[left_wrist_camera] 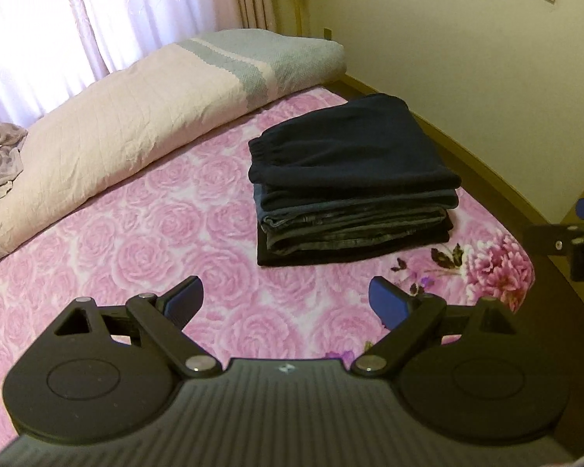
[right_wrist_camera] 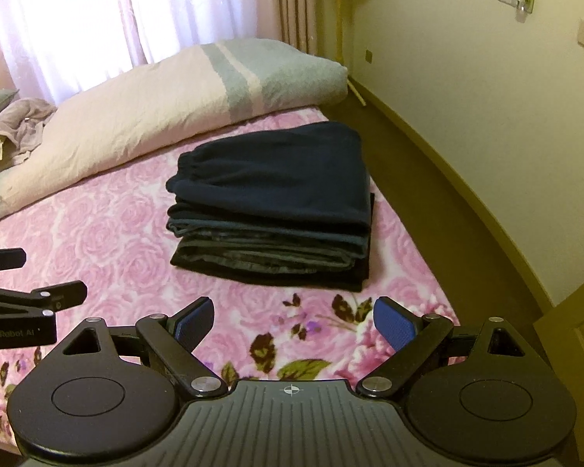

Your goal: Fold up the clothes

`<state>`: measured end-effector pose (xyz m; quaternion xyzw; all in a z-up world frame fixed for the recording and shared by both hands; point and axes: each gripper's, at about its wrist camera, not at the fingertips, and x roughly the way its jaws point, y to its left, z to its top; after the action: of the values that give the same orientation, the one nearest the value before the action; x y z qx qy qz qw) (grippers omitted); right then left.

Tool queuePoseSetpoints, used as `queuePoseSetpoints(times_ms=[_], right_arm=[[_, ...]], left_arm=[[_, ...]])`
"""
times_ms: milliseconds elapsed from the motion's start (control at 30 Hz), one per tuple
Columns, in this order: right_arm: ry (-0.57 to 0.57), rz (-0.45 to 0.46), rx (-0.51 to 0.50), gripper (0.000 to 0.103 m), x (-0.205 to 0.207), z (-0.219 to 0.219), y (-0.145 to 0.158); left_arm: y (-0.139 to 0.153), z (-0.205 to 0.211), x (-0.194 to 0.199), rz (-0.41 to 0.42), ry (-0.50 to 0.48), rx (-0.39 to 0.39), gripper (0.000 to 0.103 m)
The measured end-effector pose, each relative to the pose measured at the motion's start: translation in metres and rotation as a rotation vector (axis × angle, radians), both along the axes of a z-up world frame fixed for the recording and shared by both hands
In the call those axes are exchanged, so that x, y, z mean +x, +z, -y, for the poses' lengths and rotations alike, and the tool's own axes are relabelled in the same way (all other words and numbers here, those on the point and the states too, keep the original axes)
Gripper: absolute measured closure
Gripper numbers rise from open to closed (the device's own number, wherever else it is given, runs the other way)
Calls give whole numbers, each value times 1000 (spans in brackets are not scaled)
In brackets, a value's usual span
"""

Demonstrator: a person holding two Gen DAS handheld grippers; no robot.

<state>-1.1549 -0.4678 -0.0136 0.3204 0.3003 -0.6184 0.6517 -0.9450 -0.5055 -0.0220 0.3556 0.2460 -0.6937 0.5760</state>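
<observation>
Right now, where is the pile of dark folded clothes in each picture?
Left wrist view: the pile of folded clothes sits right of centre on the pink flowery bedspread.
Right wrist view: the pile sits near the centre, a little left.
Shared landmark: the rolled quilt behind it, with its grey-blue end pointing toward the wall.

Crumpled cloth [left_wrist_camera: 2, 155] cut by edge, maybe clothing.

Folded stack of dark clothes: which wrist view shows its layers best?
The right wrist view: the folded stack sits near centre, its layered front edges facing the camera. The left wrist view shows the same stack farther right, layers visible but more compressed. Both tongs, left and right, are open and clear of it.
</observation>
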Motion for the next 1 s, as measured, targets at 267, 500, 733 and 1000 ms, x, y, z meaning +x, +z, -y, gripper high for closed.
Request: queuePoseSetpoints(times_ms=[267, 500, 733, 1000], right_arm=[[-9, 17, 2, 11, -7, 4, 0], [-19, 13, 11, 11, -11, 8, -2], [-4, 6, 33, 11, -9, 9, -7], [-8, -12, 28, 11, -12, 3, -9]], left_arm=[[0, 3, -8, -7, -8, -1, 13], [-2, 6, -12, 9, -17, -4, 13], [-8, 8, -18, 15, -24, 9, 12], [-15, 9, -25, 8, -29, 30, 12]])
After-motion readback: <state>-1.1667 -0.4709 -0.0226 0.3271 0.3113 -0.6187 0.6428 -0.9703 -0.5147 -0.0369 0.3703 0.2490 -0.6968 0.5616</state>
